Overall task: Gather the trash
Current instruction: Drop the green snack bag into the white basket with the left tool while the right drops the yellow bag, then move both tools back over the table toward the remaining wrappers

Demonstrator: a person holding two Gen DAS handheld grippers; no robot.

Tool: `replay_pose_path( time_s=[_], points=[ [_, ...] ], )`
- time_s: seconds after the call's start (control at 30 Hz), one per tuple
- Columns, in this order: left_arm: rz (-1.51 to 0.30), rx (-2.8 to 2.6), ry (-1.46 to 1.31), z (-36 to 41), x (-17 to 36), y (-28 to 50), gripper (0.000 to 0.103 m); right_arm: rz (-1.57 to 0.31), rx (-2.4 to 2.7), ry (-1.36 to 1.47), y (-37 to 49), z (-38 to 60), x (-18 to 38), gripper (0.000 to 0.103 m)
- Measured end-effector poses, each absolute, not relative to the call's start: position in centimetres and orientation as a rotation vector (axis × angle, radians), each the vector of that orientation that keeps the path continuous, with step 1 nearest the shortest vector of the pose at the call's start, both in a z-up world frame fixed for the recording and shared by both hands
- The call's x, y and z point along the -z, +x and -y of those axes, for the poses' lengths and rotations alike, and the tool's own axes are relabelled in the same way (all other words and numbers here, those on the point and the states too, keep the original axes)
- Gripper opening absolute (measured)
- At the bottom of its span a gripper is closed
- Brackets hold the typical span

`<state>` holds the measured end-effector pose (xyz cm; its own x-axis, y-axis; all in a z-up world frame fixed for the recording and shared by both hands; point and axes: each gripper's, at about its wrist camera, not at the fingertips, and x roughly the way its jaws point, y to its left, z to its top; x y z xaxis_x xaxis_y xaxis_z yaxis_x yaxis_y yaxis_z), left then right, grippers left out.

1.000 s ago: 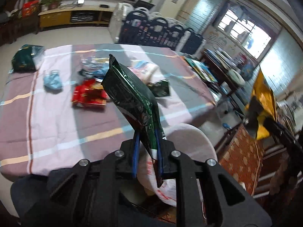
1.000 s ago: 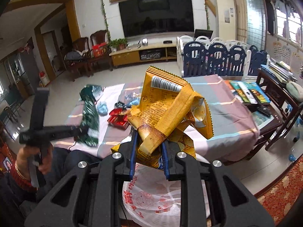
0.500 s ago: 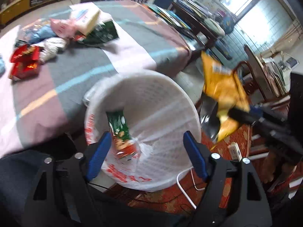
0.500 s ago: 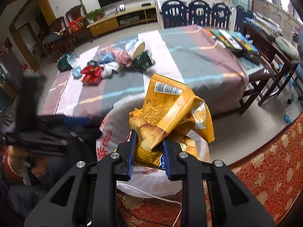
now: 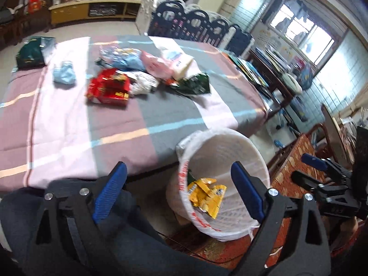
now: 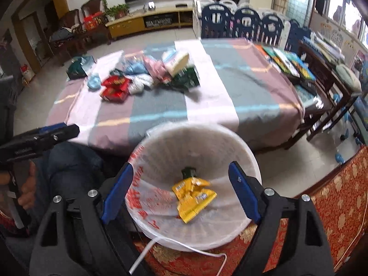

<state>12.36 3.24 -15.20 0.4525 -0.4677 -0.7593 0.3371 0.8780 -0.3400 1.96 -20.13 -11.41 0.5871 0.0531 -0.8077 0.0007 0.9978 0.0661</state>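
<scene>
A white bin [image 5: 230, 135] [image 6: 195, 126], lined with a red-printed plastic bag, stands beside the table. Inside it lies a yellow snack bag [image 5: 204, 193] [image 6: 193, 195] on top of a green bag [image 6: 188, 172]. My left gripper [image 5: 178, 168] hovers above the bin's near rim, jaws opening, nothing between them. My right gripper [image 6: 180, 168] hangs over the bin mouth, jaws opening and empty too. On the striped tablecloth [image 5: 69, 126] lies more trash: a red pack [image 5: 108, 89] [image 6: 115, 89], a green wrapper [image 5: 195, 85] [image 6: 186, 78], a pink bag [image 5: 154, 64] and a dark green bag [image 5: 32, 53].
A person's dark-trousered legs [image 6: 69, 165] sit between bin and table. Books [image 6: 287, 62] lie on a wooden side table at the right. A red patterned rug [image 6: 340, 195] and a white cable [image 6: 147, 253] lie below the bin. Chairs stand behind the table.
The left gripper opened and dropped the green bag into the bin. The right gripper then opened, and the yellow snack bag now lies in the bin.
</scene>
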Motion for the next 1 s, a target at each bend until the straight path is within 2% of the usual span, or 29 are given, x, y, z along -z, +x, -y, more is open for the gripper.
replay_pose_path(
  time_s=[0.2,0.33,0.57,1.0],
  points=[
    [-0.864,0.245,-0.153,-10.3,13.7,12.2,0.096,-0.725,-0.047,0.007,2.4,15.1,7.7,0.092],
    [-0.801,0.093,-0.208,-15.5,13.0,12.4,0.098,-0.657,-0.050,-0.063,3.3,11.5,6.7,0.094],
    [-0.761,-0.098,-0.303,-22.1,13.5,13.1,0.099,-0.696,-0.135,-0.008,5.6,6.5,6.4,0.097],
    [-0.755,-0.118,-0.322,-23.5,13.4,12.2,0.099,-0.763,-0.164,-0.057,7.1,1.5,6.6,0.097]
  ],
)
